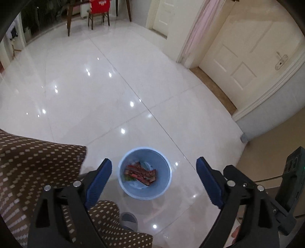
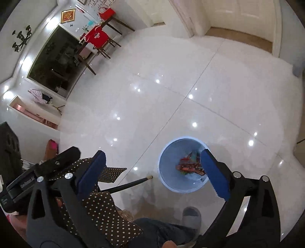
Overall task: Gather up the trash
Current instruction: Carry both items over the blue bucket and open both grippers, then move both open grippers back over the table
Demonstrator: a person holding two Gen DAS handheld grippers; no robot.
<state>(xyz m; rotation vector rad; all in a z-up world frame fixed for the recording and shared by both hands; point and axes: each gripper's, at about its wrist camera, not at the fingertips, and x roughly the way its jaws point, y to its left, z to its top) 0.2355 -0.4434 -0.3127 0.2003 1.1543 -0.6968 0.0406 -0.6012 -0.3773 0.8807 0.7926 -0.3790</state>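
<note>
A shiny white tiled floor [image 1: 106,91] was seen in both views, with many small ceiling lights mirrored in it and thin lines running between the big tiles. A light blue bin [image 1: 144,173] was stood on this floor, and red snack wrappers [image 1: 141,173] were seen lying inside it at the bottom. The left gripper [image 1: 153,171] was held above the bin with its blue pads spread wide, and nothing was held between them. The right gripper [image 2: 151,167] was also spread wide and nothing was gripped by it; in its view the bin [image 2: 167,171] was seen just beside its right pad. A cream door [image 1: 246,63] with a metal handle was seen at the right of the room, and a wooden table and a chair with a red cover [image 1: 99,9] were seen far off. Brown cloth with pale dots [image 1: 38,162] was seen near the left gripper. A grey slipper [image 2: 191,215] was seen on the floor near the bin.
</note>
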